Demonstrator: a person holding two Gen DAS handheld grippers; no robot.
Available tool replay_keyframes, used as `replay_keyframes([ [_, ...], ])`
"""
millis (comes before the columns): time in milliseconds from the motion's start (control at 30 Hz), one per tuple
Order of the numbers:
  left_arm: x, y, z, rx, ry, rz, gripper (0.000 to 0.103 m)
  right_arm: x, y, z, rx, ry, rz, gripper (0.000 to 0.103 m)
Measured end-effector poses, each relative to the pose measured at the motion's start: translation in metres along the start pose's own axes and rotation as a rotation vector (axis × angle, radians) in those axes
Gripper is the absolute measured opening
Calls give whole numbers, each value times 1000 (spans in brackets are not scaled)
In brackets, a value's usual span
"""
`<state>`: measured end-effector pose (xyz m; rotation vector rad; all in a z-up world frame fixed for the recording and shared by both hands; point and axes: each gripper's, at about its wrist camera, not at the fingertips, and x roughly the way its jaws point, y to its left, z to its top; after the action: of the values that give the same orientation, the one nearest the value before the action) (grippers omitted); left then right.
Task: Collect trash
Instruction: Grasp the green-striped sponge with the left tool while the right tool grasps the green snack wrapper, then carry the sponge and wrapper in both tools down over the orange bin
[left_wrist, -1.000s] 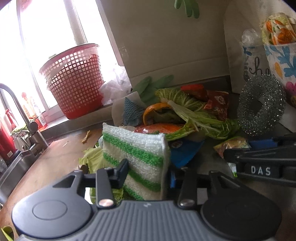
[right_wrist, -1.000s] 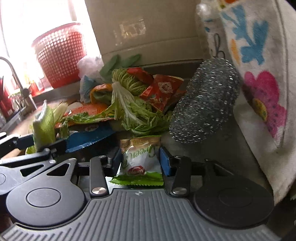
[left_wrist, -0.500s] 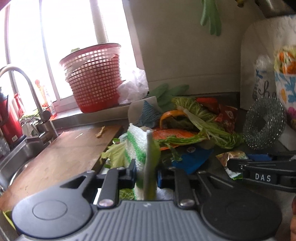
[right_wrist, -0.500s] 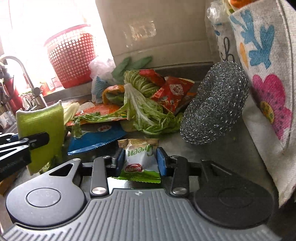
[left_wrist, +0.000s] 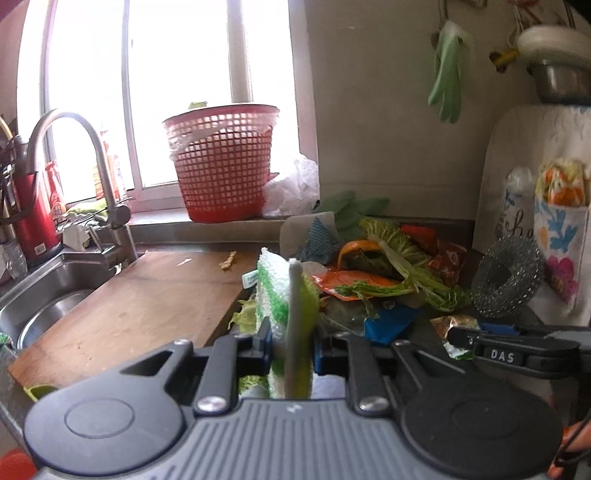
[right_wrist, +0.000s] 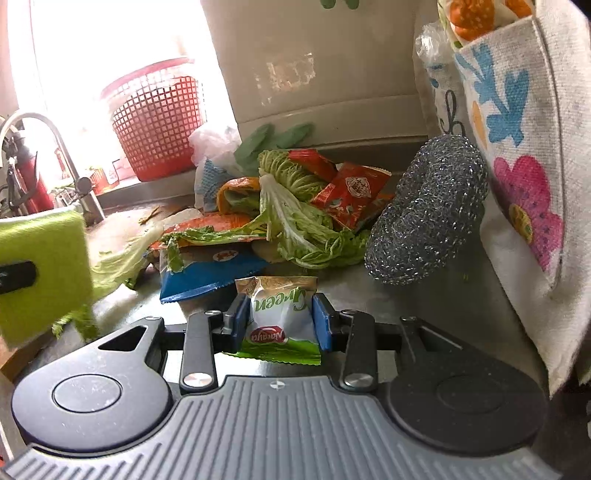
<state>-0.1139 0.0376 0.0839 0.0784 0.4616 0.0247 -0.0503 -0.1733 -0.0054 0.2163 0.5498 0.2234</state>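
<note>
Both wrist cameras looked forward and slightly down across the counter, close above their own fingers. The left view sat farther back; its 2 o'clock pile of scraps (left_wrist: 384, 273) was the right view's 12 o'clock (right_wrist: 291, 221)

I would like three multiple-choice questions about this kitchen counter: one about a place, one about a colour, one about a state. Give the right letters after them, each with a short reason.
1. Where does the red basket stand?
A. in the sink
B. on the window ledge
C. on the wooden board

2. What colour is the wrapper lying just beyond the green snack packet?
A. blue
B. yellow
C. black

3. What is the left gripper doing?
A. standing open over the board
B. closed on the steel scourer
C. closed on the green-striped sponge

Answers:
1. B, the basket sits on the ledge under the window, behind the wooden board.
2. A, the blue wrapper lies flat beyond the packet.
3. C, the green-striped sponge stands pressed between its pads; the steel scourer lies apart.
</note>
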Motion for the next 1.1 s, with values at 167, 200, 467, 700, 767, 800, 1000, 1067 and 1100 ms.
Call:
replay_keyframes([
  [167,-18,17,1,-54,-19,-29,17,-4,2,-1,8,-6,-2,46],
  [200,-22,19,0,-57,-25,-30,17,-5,3,-2,6,-3,-1,46],
  [467,-47,45,-7,-96,-40,-17,17,-17,20,-5,-10,-2,19,46],
  [700,-67,79,-20,-126,-41,40,17,-24,47,-1,-24,2,62,46],
  [767,-71,89,-23,-139,-42,56,17,-26,56,0,-21,-1,82,46],
  [800,-74,95,-26,-146,-43,67,17,-27,61,1,-22,4,100,46],
  [1000,-94,130,-39,-187,-48,126,17,-30,97,5,-29,15,178,46],
  [1067,-101,143,-44,-202,-48,149,18,-33,112,6,-46,10,199,46],
  [1100,-104,149,-46,-209,-46,159,18,-35,121,6,-56,9,213,46],
])
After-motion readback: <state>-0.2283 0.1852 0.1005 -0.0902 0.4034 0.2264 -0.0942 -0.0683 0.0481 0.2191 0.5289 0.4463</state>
